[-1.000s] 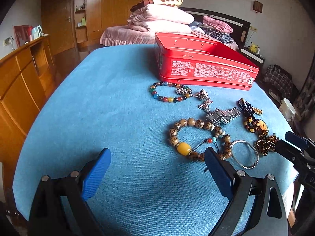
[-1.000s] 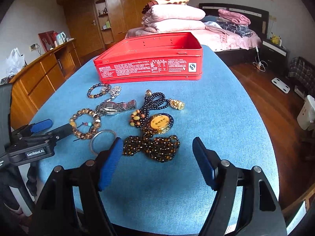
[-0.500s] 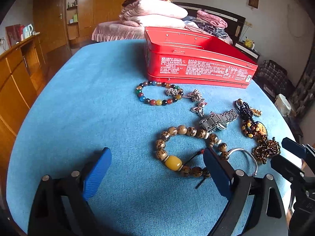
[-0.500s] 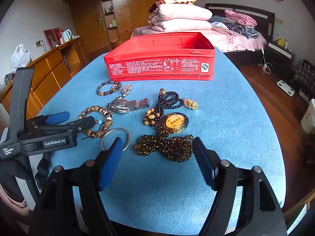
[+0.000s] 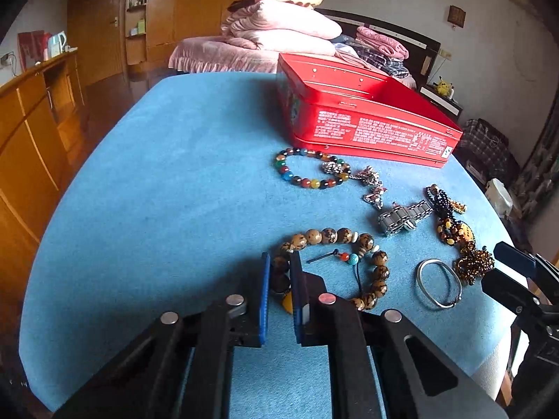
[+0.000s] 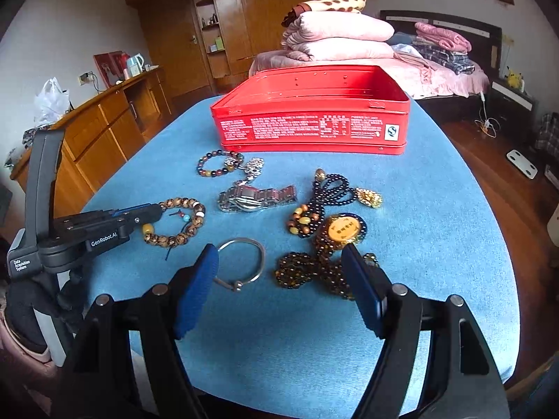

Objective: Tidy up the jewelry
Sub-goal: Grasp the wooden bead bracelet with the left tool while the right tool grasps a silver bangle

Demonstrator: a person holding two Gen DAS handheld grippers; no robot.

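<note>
Two grippers over blue table (image 6: 436, 209): left gripper (image 5: 279, 272) jaws just snapped closed on the brown bead bracelet (image 5: 344, 235) near the front edge; right gripper (image 6: 279, 272) jaws wide, empty, above silver bangle (image 6: 241, 262). Red tin (image 6: 314, 125) open at the far edge.

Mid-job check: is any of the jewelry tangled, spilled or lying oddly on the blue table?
Mostly tidy. One oddity: the dark bead necklace lies bunched in a heap with its amber pendant, not spread out. The left hand-held gripper is shut on the brown bead bracelet. The red tin sits open and upright.
</note>
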